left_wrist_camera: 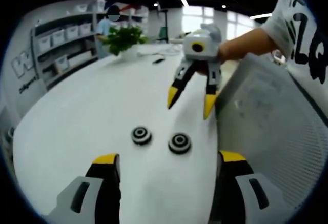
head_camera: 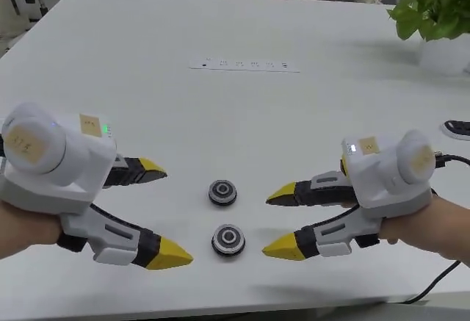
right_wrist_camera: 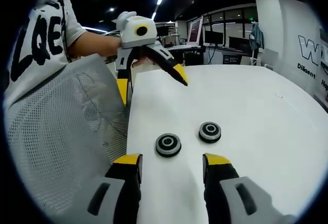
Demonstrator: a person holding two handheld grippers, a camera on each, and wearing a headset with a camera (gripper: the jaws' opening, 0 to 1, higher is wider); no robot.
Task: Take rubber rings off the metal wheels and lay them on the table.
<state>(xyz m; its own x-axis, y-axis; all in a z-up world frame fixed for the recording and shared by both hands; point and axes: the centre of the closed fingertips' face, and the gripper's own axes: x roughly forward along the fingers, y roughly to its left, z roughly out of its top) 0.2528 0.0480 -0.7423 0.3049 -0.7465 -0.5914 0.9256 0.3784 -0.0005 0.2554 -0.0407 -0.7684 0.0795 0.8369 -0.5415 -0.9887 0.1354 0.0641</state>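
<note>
Two small metal wheels with black rubber rings lie flat on the white table (head_camera: 220,115): the far wheel (head_camera: 222,192) (left_wrist_camera: 141,135) (right_wrist_camera: 210,131) and the near wheel (head_camera: 228,239) (left_wrist_camera: 180,143) (right_wrist_camera: 168,144). My left gripper (head_camera: 165,211) (left_wrist_camera: 168,158) (right_wrist_camera: 152,88) hovers left of them, open and holding nothing. Facing it from the right, my right gripper (head_camera: 273,222) (left_wrist_camera: 190,106) (right_wrist_camera: 172,159) is open too, its yellow tips a short way from the wheels. The near wheel sits almost in line between the right gripper's jaws. Neither gripper touches a wheel.
A white power strip (head_camera: 244,65) lies mid-table further back. A potted plant (head_camera: 433,1) stands at the back right, with a dark object (head_camera: 459,128) at the right edge. A cable (head_camera: 440,280) trails off the front edge. A mesh chair (right_wrist_camera: 66,131) is beside the table.
</note>
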